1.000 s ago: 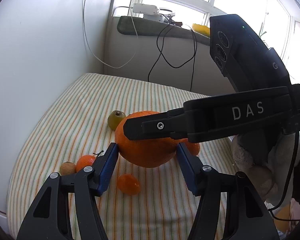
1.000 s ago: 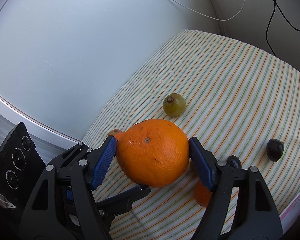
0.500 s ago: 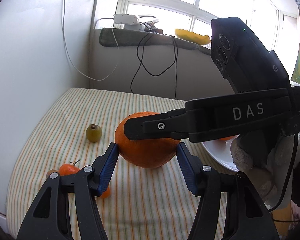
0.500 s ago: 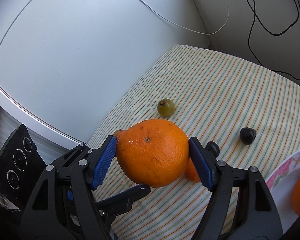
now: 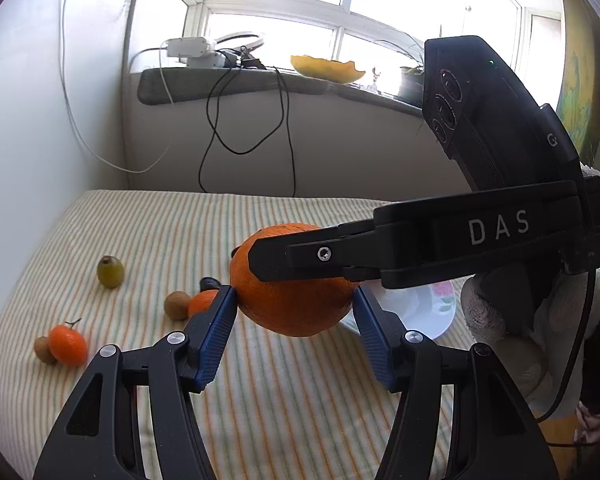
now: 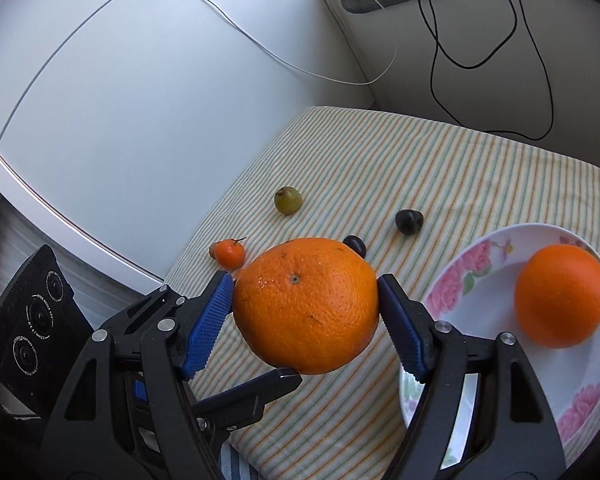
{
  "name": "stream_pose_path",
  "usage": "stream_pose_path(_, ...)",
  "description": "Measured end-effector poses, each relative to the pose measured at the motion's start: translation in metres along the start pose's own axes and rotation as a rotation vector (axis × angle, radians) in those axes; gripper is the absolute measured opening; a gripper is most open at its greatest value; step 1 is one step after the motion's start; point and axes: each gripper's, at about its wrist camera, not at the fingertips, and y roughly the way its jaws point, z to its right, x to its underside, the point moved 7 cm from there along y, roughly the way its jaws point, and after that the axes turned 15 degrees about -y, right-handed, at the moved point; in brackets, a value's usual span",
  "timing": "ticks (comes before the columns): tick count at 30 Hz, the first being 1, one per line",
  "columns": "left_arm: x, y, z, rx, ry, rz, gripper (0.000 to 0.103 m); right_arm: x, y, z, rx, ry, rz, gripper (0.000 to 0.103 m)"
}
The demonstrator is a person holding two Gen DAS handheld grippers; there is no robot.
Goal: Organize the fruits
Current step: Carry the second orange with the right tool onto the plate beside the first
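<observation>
A large orange [image 6: 306,304] is held in the air by both grippers at once. My right gripper [image 6: 306,312] is shut on it from the sides. My left gripper [image 5: 294,312] is shut on the same orange [image 5: 296,304], crosswise to the right one. A floral white plate [image 6: 452,284] at the right holds a second orange [image 6: 560,296]. The plate's rim [image 5: 440,312] shows behind the held orange in the left wrist view.
On the striped cloth [image 6: 440,168] lie a green fruit [image 6: 288,200], a small tangerine [image 6: 229,254], two dark fruits [image 6: 409,221], and brown kiwis [image 5: 177,305]. A white wall stands to the left, with cables and a windowsill [image 5: 236,84] behind.
Both grippers have carried the orange together rightwards over the cloth. The small fruits have slid left in view, and the plate with the second orange has come in at the right.
</observation>
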Motion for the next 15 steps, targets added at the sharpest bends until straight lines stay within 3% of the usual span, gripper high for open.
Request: stream_pose_path(15, 0.025, 0.034, 0.072, 0.108, 0.062, -0.084, 0.060, 0.050, -0.065, 0.048, 0.099, 0.082, 0.000, 0.077)
